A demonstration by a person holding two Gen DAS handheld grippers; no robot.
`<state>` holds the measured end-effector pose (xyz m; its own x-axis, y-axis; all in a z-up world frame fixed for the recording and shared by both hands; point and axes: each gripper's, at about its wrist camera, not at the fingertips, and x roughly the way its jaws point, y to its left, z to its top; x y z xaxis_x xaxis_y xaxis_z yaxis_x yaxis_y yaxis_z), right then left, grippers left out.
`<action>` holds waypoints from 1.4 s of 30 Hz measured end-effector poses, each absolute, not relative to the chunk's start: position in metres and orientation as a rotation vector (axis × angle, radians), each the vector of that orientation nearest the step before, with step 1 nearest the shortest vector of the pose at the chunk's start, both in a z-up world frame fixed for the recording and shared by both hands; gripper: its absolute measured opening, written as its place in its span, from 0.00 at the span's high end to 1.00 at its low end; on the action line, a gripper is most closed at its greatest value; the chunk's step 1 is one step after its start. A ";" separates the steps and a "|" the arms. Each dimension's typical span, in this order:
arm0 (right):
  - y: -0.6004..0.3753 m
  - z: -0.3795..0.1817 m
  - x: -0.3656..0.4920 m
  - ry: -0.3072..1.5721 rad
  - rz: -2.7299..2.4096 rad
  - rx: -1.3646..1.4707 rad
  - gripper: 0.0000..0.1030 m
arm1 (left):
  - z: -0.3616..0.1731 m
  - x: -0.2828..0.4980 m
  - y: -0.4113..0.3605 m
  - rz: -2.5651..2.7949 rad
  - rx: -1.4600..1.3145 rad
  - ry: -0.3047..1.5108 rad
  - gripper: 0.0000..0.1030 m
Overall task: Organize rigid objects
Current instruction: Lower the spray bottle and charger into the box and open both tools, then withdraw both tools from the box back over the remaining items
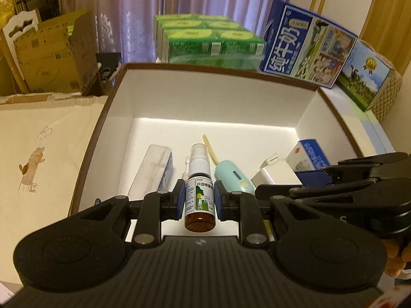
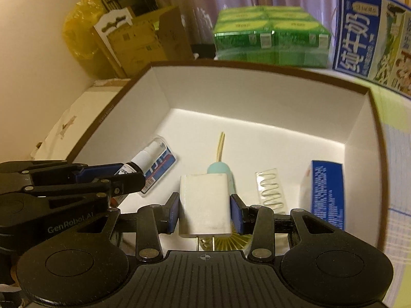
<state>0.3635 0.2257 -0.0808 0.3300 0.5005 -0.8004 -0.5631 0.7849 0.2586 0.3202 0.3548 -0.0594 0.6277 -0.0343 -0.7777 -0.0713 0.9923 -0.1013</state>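
Note:
My left gripper (image 1: 199, 201) is shut on a small amber spray bottle (image 1: 199, 200) with a white pump head, held over the near edge of a white box with a brown rim (image 1: 113, 95). My right gripper (image 2: 204, 211) is shut on a white plug charger (image 2: 204, 204), prongs pointing toward the camera, also over the box. In the right wrist view the left gripper (image 2: 123, 175) and the spray bottle (image 2: 145, 157) show at the left. In the left wrist view the right gripper (image 1: 290, 182) with the charger (image 1: 272, 174) shows at the right.
Inside the box lie a clear-and-blue pack (image 1: 154, 172), a mint green handle with a yellow tip (image 1: 231, 177), a blue and white carton (image 2: 326, 192) and a clear blister strip (image 2: 271, 190). Green cartons (image 1: 208, 41) and a blue milk box (image 1: 305, 46) stand behind. Cardboard boxes (image 1: 51, 54) stand at the back left.

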 end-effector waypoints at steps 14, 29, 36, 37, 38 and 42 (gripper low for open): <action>0.251 -0.097 0.377 1.092 0.709 -0.054 0.63 | -0.080 0.339 0.380 0.036 -0.113 0.963 0.81; 0.243 -0.086 0.368 1.068 0.755 -0.022 0.58 | -0.065 0.329 0.382 0.042 -0.133 0.970 0.74; 0.229 -0.081 0.365 1.061 0.733 -0.009 0.55 | -0.064 0.324 0.374 0.036 -0.134 0.982 0.74; 0.227 -0.079 0.364 1.057 0.730 -0.006 0.54 | -0.064 0.324 0.373 0.037 -0.134 0.982 0.74; 0.226 -0.078 0.364 1.053 0.729 -0.004 0.54 | -0.063 0.323 0.372 0.037 -0.135 0.981 0.74; 0.217 -0.071 0.358 1.033 0.727 0.005 0.54 | -0.057 0.321 0.367 0.043 -0.132 0.972 0.73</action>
<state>0.3576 0.2171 -0.0710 0.3029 0.5507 -0.7778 -0.5466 0.7689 0.3316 0.3205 0.3666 -0.0574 0.5635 -0.0228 -0.8258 -0.0956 0.9911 -0.0926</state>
